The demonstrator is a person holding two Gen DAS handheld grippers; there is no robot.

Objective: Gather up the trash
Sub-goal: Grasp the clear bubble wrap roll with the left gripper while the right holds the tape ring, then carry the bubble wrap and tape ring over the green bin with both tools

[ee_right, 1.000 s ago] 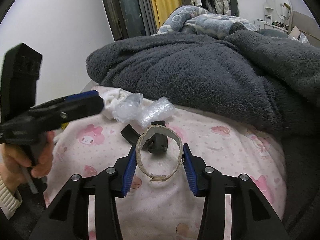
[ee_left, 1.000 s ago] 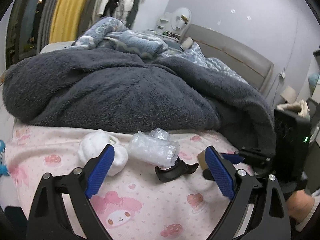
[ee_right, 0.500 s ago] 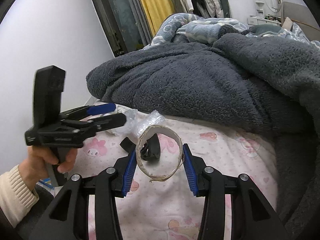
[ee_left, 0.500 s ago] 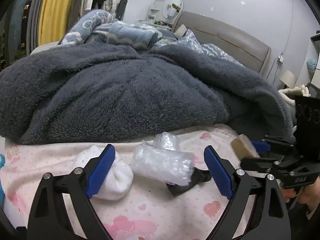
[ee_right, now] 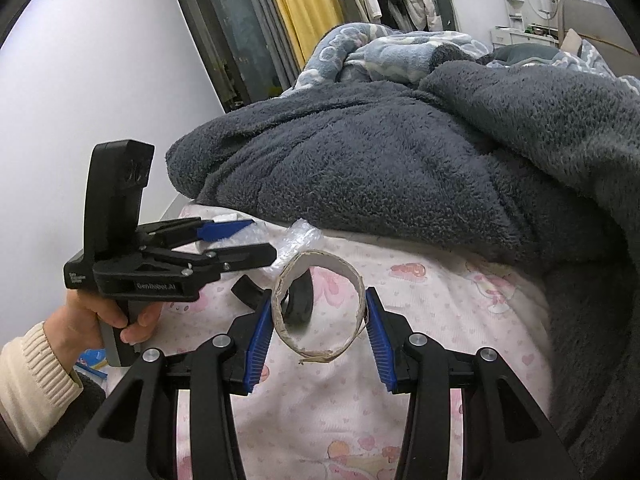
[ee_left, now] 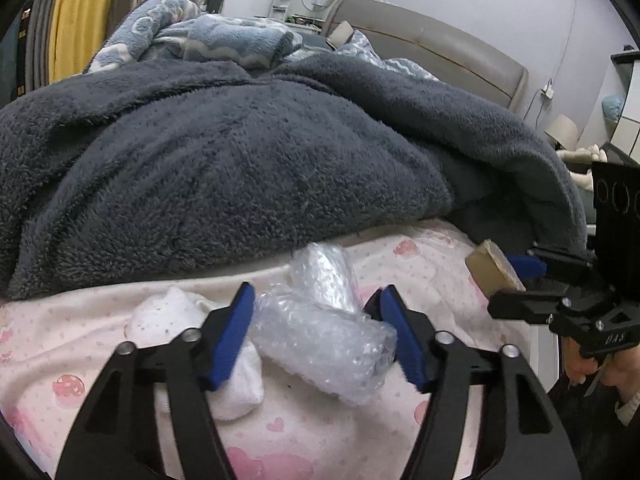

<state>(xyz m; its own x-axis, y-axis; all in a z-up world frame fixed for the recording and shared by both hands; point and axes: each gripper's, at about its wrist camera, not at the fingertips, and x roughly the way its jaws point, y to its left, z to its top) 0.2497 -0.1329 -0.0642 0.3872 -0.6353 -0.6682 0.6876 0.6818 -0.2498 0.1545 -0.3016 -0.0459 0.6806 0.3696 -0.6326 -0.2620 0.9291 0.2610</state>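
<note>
L gripper (ee_left: 316, 320): blue-padded jaws partway open, one either side of a crumpled clear bubble-wrap bundle (ee_left: 324, 344); pads close to it, can't tell if they press yet.
R gripper (ee_right: 316, 328): blue pads closed on 1 brown cardboard tape-core ring (ee_right: 318, 306), held upright above the sheet; also seen at right edge of L view (ee_left: 494, 272).
Bubble wrap: 2 rolls seen, the one betw. L jaws + a second (ee_left: 324, 272) just behind, touching it; both on pink cartoon-print bed sheet (ee_left: 420, 264).
White balled-up cloth (ee_left: 180, 320): 1, on sheet, beside L gripper's left finger.
Black curved plastic piece (ee_right: 298, 300): 1, on sheet, seen through/behind the ring.
Dark grey fleece blanket (ee_left: 240, 168): 1, heaped behind the trash.
Blue-white patterned blanket (ee_left: 208, 36): 1, farther back.
</note>
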